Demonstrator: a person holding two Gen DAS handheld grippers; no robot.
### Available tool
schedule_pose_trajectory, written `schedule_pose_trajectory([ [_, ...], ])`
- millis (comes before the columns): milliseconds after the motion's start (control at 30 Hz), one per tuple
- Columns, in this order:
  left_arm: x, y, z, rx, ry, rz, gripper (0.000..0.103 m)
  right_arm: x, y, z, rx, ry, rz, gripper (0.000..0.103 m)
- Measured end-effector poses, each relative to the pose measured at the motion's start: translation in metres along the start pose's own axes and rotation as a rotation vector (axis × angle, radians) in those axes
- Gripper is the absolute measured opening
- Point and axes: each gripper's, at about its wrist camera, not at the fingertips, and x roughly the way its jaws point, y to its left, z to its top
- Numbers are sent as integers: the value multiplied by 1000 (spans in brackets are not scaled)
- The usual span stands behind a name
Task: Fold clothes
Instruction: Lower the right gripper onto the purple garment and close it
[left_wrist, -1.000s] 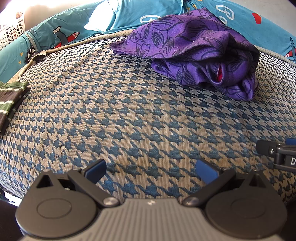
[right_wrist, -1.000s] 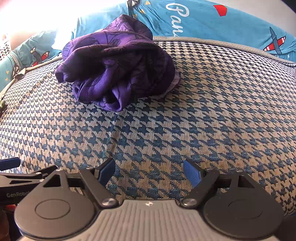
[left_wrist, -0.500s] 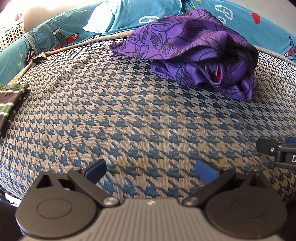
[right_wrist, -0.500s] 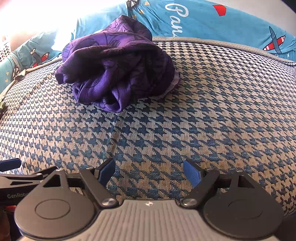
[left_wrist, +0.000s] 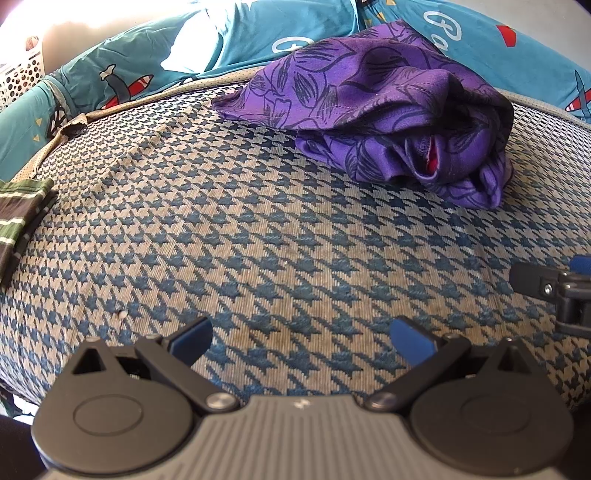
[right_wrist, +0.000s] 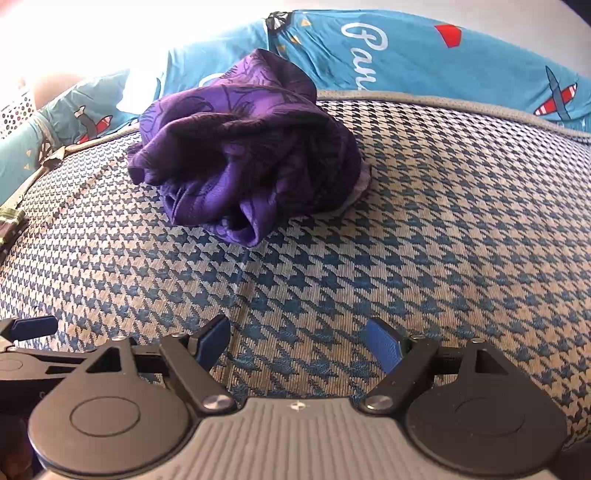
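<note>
A crumpled purple garment (left_wrist: 384, 110) with a dark leaf print lies bunched at the far side of the houndstooth cushion (left_wrist: 258, 229); a bit of red shows in its folds. In the right wrist view the purple garment (right_wrist: 243, 162) sits up and left of centre. My left gripper (left_wrist: 301, 338) is open over bare cushion, well short of the garment. My right gripper (right_wrist: 297, 341) is open too, with nothing between its blue pads. Each gripper's finger pokes into the other's view at the edge.
A green striped cloth (left_wrist: 18, 214) lies at the cushion's left edge. Teal bedding with aeroplane prints (left_wrist: 122, 81) rises behind the cushion, also seen as the blue bedding (right_wrist: 424, 55). A white perforated basket (left_wrist: 18, 74) stands far left.
The right wrist view has shifted slightly, so the purple garment sits a little lower in it. The left view is unchanged and both grippers stay open.
</note>
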Motion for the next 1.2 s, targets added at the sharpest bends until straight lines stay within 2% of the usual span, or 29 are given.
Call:
schedule_pose_trajectory([
  [133,3,7,11,-30,8,-44,103,-9,5,9,-49,-78,35,80],
  [267,8,16,24,-56,18,-83,103,-12,8,27,-104,-113,62,80],
  [433,16,23,44,-38,24,-38,103,-13,12,53,-173,-166,99,80],
  [567,19,36,69,-38,-14,-19,103,-12,20,70,-220,-206,127,80],
  [667,28,53,90,-68,-22,31,103,-11,27,78,-252,-247,168,81],
  [800,41,80,107,-145,-24,84,103,-2,45,83,-328,-253,210,81],
  [1033,58,100,125,-190,-19,106,103,30,86,87,-513,-257,159,81],
  [1200,70,100,136,-201,-9,112,103,56,94,91,-534,-245,98,81],
])
